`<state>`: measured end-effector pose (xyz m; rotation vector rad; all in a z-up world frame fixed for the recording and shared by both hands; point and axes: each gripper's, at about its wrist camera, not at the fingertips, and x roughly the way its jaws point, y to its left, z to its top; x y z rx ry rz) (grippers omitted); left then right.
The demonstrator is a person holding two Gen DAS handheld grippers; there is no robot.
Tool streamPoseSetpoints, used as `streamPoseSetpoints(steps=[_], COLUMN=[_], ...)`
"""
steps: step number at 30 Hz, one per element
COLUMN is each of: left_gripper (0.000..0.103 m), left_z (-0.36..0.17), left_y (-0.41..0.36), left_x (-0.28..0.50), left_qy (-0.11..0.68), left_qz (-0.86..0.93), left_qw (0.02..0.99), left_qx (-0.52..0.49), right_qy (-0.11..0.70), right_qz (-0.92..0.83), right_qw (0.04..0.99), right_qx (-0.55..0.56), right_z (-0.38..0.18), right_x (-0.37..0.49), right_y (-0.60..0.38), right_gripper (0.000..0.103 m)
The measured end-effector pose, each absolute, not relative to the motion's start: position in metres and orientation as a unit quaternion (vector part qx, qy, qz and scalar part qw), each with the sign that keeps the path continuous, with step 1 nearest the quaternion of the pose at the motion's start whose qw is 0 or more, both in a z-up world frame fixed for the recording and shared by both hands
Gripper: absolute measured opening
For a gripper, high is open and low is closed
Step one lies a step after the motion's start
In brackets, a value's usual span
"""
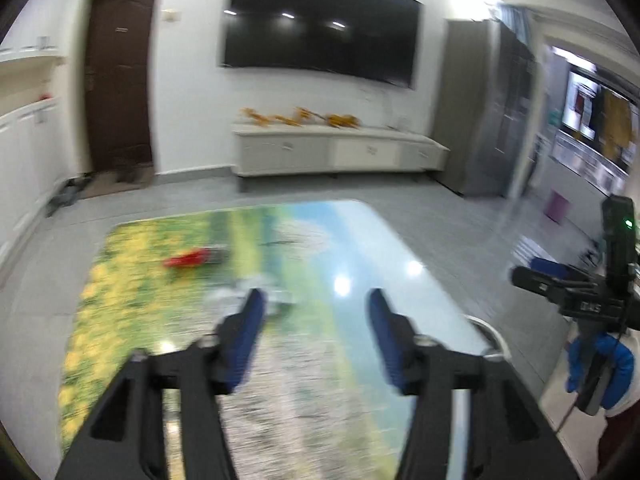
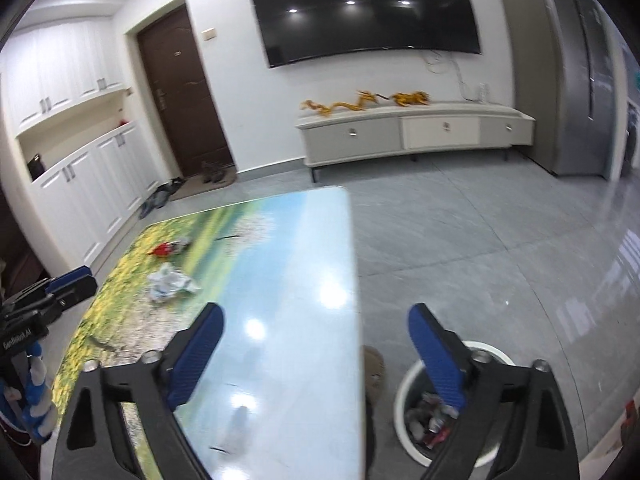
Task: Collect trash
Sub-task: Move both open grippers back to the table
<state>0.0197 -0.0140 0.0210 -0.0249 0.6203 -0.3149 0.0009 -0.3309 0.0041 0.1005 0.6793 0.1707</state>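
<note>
A crumpled white wrapper (image 2: 171,283) and a red wrapper (image 2: 166,249) lie on the landscape-printed table (image 2: 280,264). In the blurred left wrist view the red wrapper (image 1: 188,259) lies far left and the white wrapper (image 1: 256,292) sits just beyond my left gripper (image 1: 316,304), which is open and empty. My right gripper (image 2: 316,322) is open and empty over the table's right edge, above a white trash bin (image 2: 404,396) on the floor holding several scraps. The right gripper also shows in the left wrist view (image 1: 536,272).
A TV cabinet (image 2: 412,132) with yellow dragon figures stands under a wall TV (image 2: 360,8). A brown door (image 2: 180,92) and white cupboards (image 2: 76,184) are at left, a grey fridge (image 2: 576,72) at right. Grey tile floor surrounds the table.
</note>
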Motion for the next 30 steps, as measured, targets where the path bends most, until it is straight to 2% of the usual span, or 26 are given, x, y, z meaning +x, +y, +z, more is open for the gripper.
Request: streamPoseSetpoints(steps=[2,8,14,22,30], left_gripper=[0.08,0.08,0.08,0.08,0.08], left_z=[0.022,0.007,-0.022,-0.052,-0.069], left_y=[0.013,0.082,0.119,0.113,0.084], left_x=[0.013,0.007,0.016,0.069,0.159], left_qy=[0.295,0.309,0.328,0.371,0.393], left_qz=[-0.115,-0.042,-0.01,-0.035,-0.082], left_qw=[0.948,0.949,0.942,0.927,0.916], left_qx=[-0.021,-0.047,-0.07,-0.04,0.017], right_qy=[0.332,0.312,0.288,0.334,0.382], right_qz=[0.098,0.136,0.177,0.245,0.297], right_qw=[0.937,0.94,0.94,0.91,0.874], right_qx=[0.043,0.033,0.029,-0.011,-0.052], right_z=[0.004,0.009,0.009,-0.021,-0.073], right_x=[0.005,0.003,0.012,0.063,0.124], right_y=[-0.313,-0.27,-0.238,-0.184,-0.131], right_gripper=[0.102,0.103,0.103,0.103,0.103])
